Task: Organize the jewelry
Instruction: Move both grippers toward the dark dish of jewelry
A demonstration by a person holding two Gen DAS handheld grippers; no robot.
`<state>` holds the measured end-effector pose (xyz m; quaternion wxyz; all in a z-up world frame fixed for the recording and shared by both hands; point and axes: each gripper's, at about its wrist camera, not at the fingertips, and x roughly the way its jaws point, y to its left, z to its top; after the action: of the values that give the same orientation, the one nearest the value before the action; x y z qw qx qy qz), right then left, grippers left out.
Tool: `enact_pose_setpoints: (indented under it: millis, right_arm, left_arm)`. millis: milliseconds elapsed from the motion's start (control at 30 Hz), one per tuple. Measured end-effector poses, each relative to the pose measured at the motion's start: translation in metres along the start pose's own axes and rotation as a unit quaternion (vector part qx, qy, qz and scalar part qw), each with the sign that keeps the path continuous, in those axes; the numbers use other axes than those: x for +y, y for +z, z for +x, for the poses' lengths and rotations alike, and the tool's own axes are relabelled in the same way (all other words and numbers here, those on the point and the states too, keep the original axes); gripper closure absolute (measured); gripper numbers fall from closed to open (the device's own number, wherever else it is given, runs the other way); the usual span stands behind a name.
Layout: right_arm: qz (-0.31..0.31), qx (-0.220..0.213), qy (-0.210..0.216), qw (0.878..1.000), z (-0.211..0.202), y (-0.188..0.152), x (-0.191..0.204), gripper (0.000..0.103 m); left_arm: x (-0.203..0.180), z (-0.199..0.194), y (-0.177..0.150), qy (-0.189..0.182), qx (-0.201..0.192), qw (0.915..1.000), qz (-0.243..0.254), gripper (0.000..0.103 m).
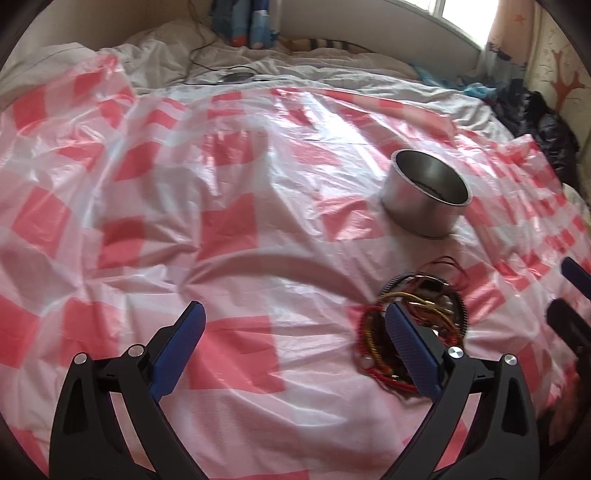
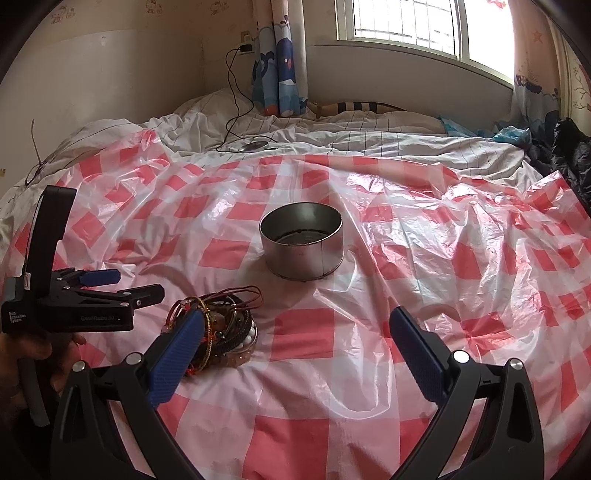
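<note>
A tangled pile of jewelry [image 1: 417, 325] (red cords, gold chains, black and white beaded bracelets) lies on the pink checked plastic sheet [image 1: 240, 229]; it also shows in the right wrist view [image 2: 221, 325]. A round metal tin [image 1: 428, 192], open at the top, stands beyond it, also seen in the right wrist view [image 2: 301, 240]. My left gripper [image 1: 295, 325] is open and empty, its right finger over the pile's edge. My right gripper [image 2: 295, 332] is open and empty, its left finger in front of the pile. The left gripper also shows in the right wrist view [image 2: 129, 284].
The sheet covers a bed with rumpled white bedding [image 2: 332, 136]. A black cable and a small round device [image 2: 253, 146] lie at the back. Dark clothing [image 2: 569, 155] is heaped at the right. A wall with a window [image 2: 406, 22] stands behind.
</note>
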<state>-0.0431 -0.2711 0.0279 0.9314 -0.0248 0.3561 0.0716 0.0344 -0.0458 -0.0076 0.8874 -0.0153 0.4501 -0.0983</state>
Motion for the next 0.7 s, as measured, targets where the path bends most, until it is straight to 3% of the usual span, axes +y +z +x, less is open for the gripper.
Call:
enact_pose_setpoints:
  millis: [333, 700]
  right_arm:
    - [-0.021, 0.005, 0.015, 1.000, 0.002, -0.002, 0.008, 0.007]
    - [-0.004, 0.010, 0.011, 1.000, 0.005, -0.002, 0.001, 0.007]
  left_arm:
    - [-0.033, 0.002, -0.011, -0.060, 0.014, 0.9934, 0.096, 0.009]
    - [-0.036, 0.000, -0.013, -0.009, 0.001, 0.9923, 0.124, 0.009]
